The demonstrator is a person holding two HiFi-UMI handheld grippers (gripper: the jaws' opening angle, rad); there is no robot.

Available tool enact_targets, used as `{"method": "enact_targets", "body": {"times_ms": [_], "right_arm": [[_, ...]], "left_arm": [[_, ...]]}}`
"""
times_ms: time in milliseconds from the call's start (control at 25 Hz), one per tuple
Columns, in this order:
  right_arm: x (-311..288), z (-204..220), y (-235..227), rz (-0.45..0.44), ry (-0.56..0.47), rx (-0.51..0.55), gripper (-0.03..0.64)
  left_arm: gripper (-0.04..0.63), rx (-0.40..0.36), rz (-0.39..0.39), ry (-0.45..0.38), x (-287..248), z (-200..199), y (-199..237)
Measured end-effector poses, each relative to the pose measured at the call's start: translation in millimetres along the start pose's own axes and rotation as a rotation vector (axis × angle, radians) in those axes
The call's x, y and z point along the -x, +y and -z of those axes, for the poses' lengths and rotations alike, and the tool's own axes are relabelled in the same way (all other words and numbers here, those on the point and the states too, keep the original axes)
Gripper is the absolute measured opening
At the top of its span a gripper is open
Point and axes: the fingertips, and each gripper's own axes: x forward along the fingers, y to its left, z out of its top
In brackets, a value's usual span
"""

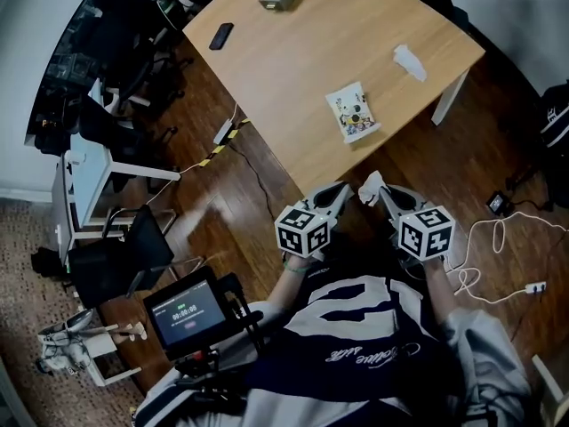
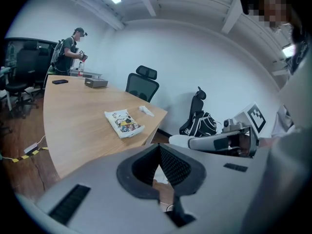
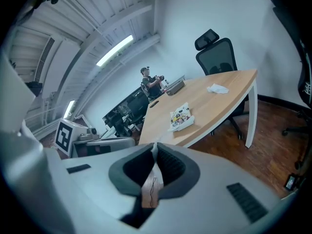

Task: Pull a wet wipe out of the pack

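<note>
The wet wipe (image 1: 368,185) is off the desk (image 1: 293,52), pinched in the shut jaws of the right tool (image 1: 380,194), at 6 o'clock from the pack (image 1: 354,114). The left tool (image 1: 340,192) is closed and empty. Such a thin pinch could let the wipe slip. The left gripper view shows it whole; the right shows a sliver.

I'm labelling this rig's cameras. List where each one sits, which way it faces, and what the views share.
Head view: on the person's head, facing steeply down at table, left hand-held gripper, right hand-held gripper and the person's torso.
Left gripper view: on the left hand-held gripper, looking along its closed jaws over the table; the right hand-held gripper shows at right.
Right gripper view: on the right hand-held gripper, looking along jaws pinching a wipe, towards the table.
Shared: all three show the wet wipe pack on the table.
</note>
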Motion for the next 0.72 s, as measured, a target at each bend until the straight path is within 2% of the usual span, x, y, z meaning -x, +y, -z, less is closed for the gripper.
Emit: {"method": "enact_targets", "body": {"times_ms": [160, 280, 400, 560, 720], "right_arm": [[-10.4, 0.7, 9.0, 0.016, -0.011, 0.001, 0.011], [-20.9, 6.2, 19.5, 0.037, -0.020, -0.008, 0.011], [-33.1, 11.6, 48.9, 0.056, -0.038, -0.010, 0.011], [-49.3, 25.7, 83.6, 0.114, -0.067, 0.000, 0.011], [-58.7, 41.6, 117.3, 0.147, -0.125, -0.044, 0.008]], "left_arm": [[0.003, 0.004, 0.020, -0.032, 17.2, -2.8, 3.8], [0.003, -0.005, 0.027, -0.024, 34.0, 9.0, 15.5], [0.003, -0.015, 0.023, -0.003, 67.3, 21.2, 35.4], [0.003, -0.025, 0.036, -0.015, 111.2, 34.6, 60.5], [0.003, -0.047, 0.066, -0.013, 150.8, 49.3, 81.1]]}}
